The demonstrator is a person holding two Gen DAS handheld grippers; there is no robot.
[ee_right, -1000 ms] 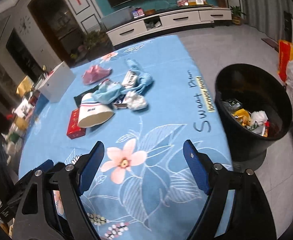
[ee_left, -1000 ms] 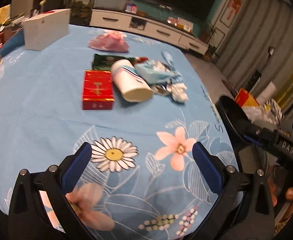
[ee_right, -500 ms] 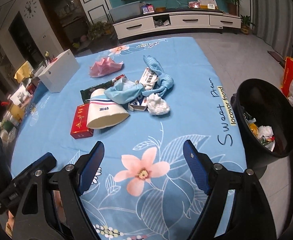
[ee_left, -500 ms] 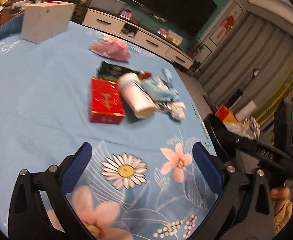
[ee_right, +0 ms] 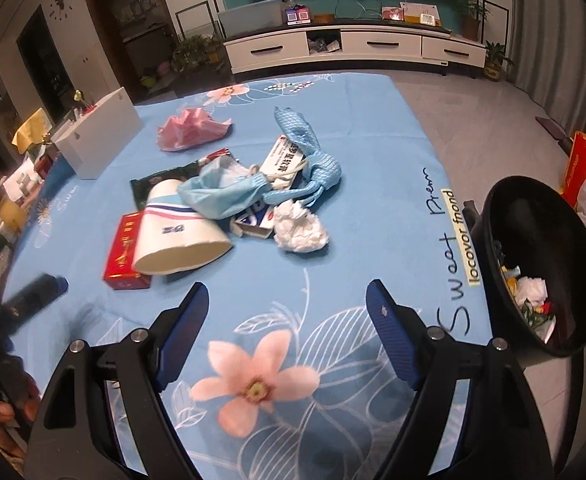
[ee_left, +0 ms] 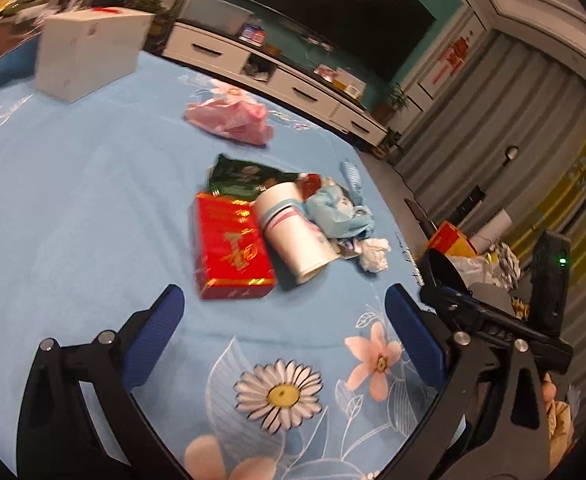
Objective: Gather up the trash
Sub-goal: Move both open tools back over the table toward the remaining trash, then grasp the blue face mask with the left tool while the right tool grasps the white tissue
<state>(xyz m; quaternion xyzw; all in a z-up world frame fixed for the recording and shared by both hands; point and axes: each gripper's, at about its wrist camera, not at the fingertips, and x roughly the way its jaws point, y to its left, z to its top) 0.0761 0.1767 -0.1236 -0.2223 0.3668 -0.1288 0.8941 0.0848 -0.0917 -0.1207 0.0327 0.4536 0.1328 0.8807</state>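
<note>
Both tools are empty w/ jaws spread wide: left gripper [ee_left: 283, 314] and right gripper [ee_right: 287, 314] hover over bare tablecloth [ee_right: 373, 128], short of the trash pile. Landmark = paper cup [ee_right: 181, 238], lying on its side. Red box [ee_right: 123, 254] touches the cup's left side; crumpled tissue [ee_right: 299, 228] sits just right of it; blue wrapper [ee_right: 229, 192] drapes over the cup's far end; pink bag [ee_right: 191, 130] lies well beyond. Bin [ee_right: 541, 268] stands off the table edge, far right of the cup. You'd prob do best taking the tissue w/ the right tool: it's loose, nearest the bin, so straddle it fully before closing. Avoid snagging the wrapper.
</note>
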